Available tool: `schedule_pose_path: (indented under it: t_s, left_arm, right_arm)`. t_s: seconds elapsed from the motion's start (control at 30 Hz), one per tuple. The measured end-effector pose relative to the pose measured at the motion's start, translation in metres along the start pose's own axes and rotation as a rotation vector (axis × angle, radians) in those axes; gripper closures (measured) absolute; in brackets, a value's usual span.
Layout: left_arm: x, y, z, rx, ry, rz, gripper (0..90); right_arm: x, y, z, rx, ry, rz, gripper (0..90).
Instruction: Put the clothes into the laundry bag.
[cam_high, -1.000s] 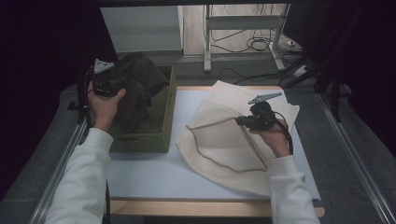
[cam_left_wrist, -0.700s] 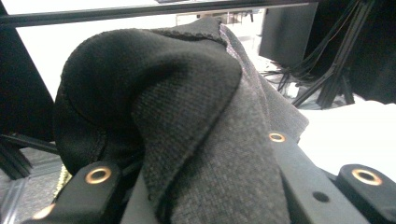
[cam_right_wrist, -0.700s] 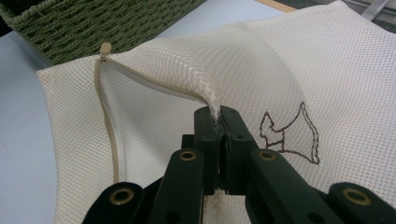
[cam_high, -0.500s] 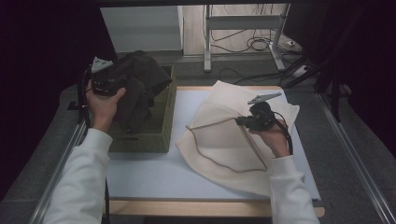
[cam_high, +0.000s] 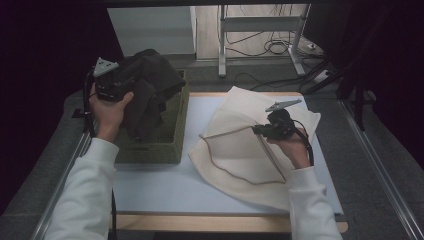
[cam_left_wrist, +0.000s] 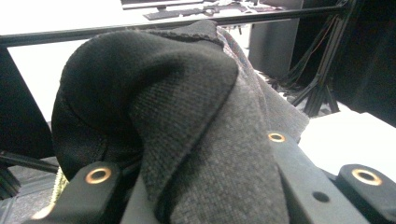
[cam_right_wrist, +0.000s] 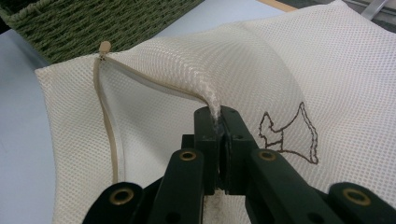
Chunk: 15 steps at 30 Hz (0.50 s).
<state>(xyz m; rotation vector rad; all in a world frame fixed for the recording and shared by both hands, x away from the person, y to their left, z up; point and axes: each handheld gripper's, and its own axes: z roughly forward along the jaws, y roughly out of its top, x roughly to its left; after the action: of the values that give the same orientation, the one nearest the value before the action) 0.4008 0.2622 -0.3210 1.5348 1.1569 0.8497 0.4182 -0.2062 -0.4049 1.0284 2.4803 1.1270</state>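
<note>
Sleeves: white, both my forearms come in from the near edge of the table (cam_high: 165, 190).
Right hand (cam_high: 292, 147): mine, resting over the near right part of the mesh bag, cable trailing back along the wrist.
Right gripper (cam_high: 257, 130): I have it clenched on a fold of the cream mesh laundry bag (cam_high: 240, 150); in the right gripper view the jaws stand pressed together with the netting (cam_right_wrist: 212, 100) pinched up between their tips.
Bag: it lies flat on the pale blue table top to the right of the basket, its zip edge (cam_right_wrist: 109, 135) running open along the left side, the zip pull (cam_right_wrist: 105, 46) at the far corner near the basket.
Bag mark: a small dark outline drawing (cam_right_wrist: 289, 133) sits on the mesh just right of my jaws.
Left hand (cam_high: 107, 107): mine, raised beside the basket's left side.
Left gripper (cam_high: 127, 85): I am grasping the dark knitted garment (cam_high: 150, 90); in the left gripper view the grey-black knit (cam_left_wrist: 187, 116) bulges up between my jaws and over them.
Garment: lifted, its lower part hanging down into the green woven basket (cam_high: 165, 145).
Basket: on the left part of the table, just beside the bag's left edge.
Beyond: metal frame legs and cables (cam_high: 272, 45) on the floor past the far edge.
</note>
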Motion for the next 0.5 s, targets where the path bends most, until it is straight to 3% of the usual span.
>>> schedule_pose_path:
  t_s: [0.5]
  left_arm:
    - [-0.01, 0.002, -0.014, -0.036, -0.043, 0.005, 78.7]
  right_arm:
    - [0.0, 0.0, 0.001, -0.001, -0.002, -0.001, 86.4]
